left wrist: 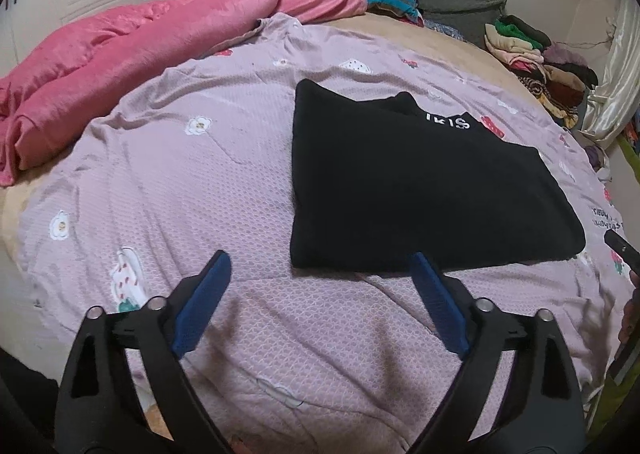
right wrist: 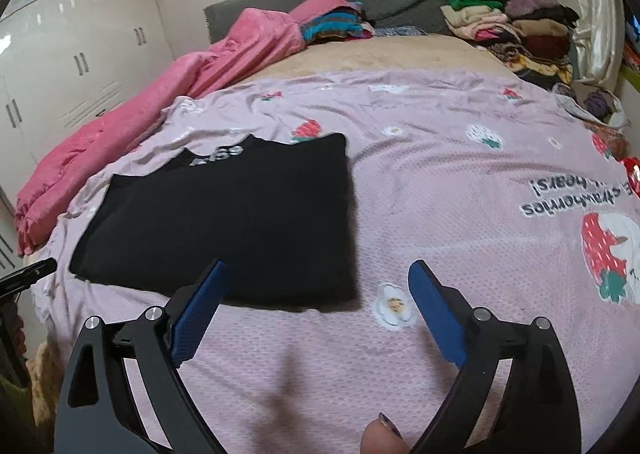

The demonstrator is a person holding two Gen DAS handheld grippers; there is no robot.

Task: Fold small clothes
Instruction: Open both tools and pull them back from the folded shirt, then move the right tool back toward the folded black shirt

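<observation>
Folded black garment [left wrist: 420,190] lies flat, squarish, on waffle-textured lilac bedspread [left wrist: 180,182].

Loads of open purple bedspread [right wrist: 460,190] around the folded black top [left wrist: 400,182]; pink blanket [left wrist: 132,50] and clothes piles [right wrist: 516,34] crowd the far edges.
</observation>
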